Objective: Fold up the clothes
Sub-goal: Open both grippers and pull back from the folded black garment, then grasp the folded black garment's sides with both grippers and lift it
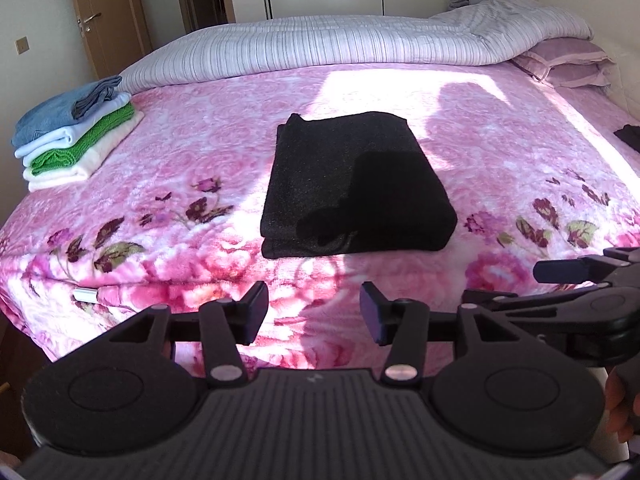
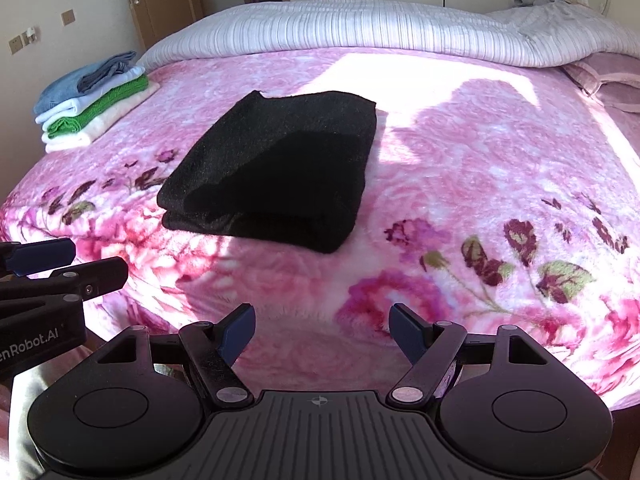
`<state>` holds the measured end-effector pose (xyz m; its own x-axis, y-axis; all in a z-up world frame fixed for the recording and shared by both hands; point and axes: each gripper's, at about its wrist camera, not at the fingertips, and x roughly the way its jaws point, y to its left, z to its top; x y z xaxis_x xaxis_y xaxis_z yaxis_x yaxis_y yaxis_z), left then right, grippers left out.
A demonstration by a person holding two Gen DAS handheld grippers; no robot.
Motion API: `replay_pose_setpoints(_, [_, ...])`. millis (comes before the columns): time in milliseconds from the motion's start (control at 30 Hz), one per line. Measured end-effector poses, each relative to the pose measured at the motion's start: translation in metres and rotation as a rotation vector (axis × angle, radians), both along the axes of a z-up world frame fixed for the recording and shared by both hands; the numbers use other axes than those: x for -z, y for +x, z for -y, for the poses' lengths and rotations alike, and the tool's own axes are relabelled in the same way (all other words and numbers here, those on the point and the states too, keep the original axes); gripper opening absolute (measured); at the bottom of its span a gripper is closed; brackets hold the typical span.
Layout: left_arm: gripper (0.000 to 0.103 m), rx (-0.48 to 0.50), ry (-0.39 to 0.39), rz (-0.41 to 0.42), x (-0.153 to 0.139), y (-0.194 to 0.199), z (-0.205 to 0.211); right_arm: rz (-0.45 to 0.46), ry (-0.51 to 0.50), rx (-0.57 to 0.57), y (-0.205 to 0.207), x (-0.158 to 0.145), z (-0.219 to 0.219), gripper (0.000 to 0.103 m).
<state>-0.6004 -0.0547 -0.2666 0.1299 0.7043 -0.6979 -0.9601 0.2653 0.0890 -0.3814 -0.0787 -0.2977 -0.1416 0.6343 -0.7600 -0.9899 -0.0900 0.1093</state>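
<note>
From your left wrist view, your left gripper (image 1: 314, 312) hangs over the near edge of the bed's pink floral fleece blanket (image 1: 500, 152), jaws parted wide, nothing between them. The folded black knit garment (image 1: 356, 180) lies flat mid-bed, well apart from them. A stack of folded blue, white and green clothes (image 1: 72, 136) sits at the far left corner, with a striped grey quilt (image 1: 340, 44) bunched behind.

From your right wrist view, your right gripper (image 2: 322, 334) is also spread open and empty, short of the black garment, which lies up and left.
</note>
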Motion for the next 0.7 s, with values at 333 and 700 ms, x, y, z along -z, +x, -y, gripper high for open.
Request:
replay_pose_setpoints(333, [0.047, 0.017, -0.142, 0.3, 0.015, -0.05, -0.049, -0.027, 0.02, 0.093, 0.027, 0.004, -0.01, 0.077])
replay_pose_setpoints(700, [0.051, -0.053, -0.251, 0.579, 0.033, -0.116, -0.145, -0.344, -0.062, 0.154, 0.093, 0.01, -0.07, 0.077])
